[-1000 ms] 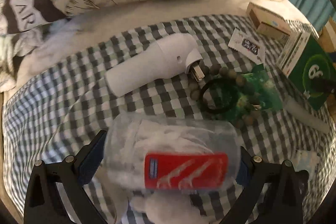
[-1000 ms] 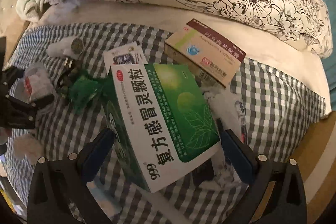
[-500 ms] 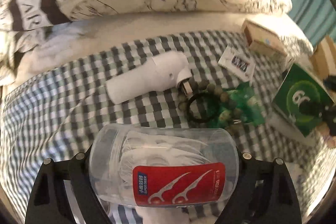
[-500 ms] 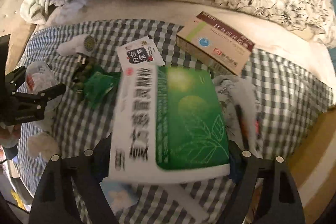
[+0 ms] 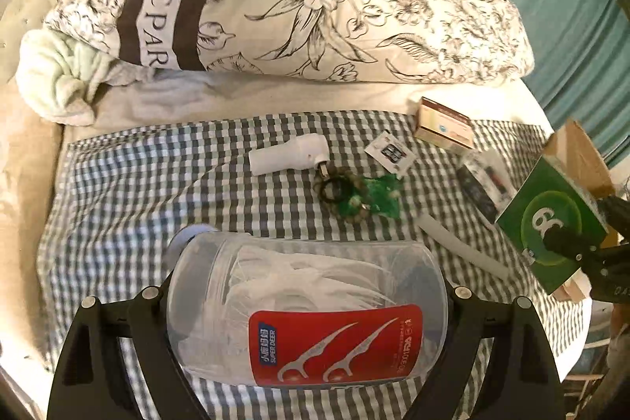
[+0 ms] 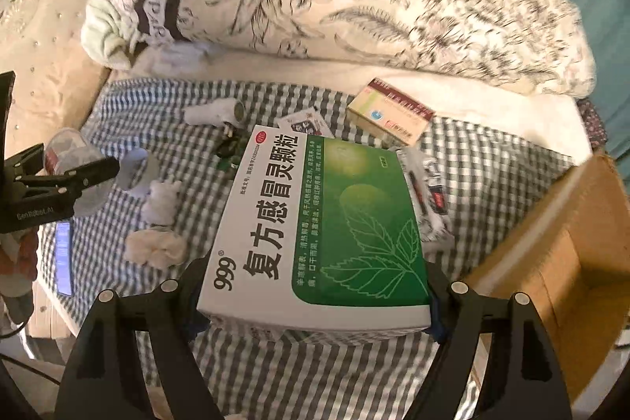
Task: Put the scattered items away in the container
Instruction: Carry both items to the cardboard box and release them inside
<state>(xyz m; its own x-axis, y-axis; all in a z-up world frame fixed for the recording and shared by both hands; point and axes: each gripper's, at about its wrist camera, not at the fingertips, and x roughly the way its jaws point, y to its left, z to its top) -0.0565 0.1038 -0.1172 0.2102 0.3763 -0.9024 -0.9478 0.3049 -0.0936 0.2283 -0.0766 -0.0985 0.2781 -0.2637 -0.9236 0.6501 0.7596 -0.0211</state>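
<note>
A clear floss-pick jar (image 5: 307,302) with a red label hangs above the checked cloth (image 5: 157,191), with my left gripper (image 5: 307,296) shut on its two ends. A green and white medicine box (image 6: 323,223) is held off the bed the same way, my right gripper (image 6: 315,288) shut on its sides. The open cardboard box (image 6: 559,262) stands at the bed's right edge, just right of the medicine box. In the left wrist view the right gripper (image 5: 582,254) holds the green box (image 5: 551,227) in front of that cardboard box (image 5: 579,152).
On the cloth lie a white plug (image 5: 287,156), a bead bracelet (image 5: 334,191) by a green packet (image 5: 380,197), a sachet (image 5: 390,152), a beige carton (image 5: 445,123), a white tube (image 5: 460,247) and cotton wads (image 6: 157,247). A flowered duvet (image 5: 315,6) is heaped behind.
Both grippers closed on their items and rose from the bed, the left with the jar and the right with the green box. The cloth now looks farther away.
</note>
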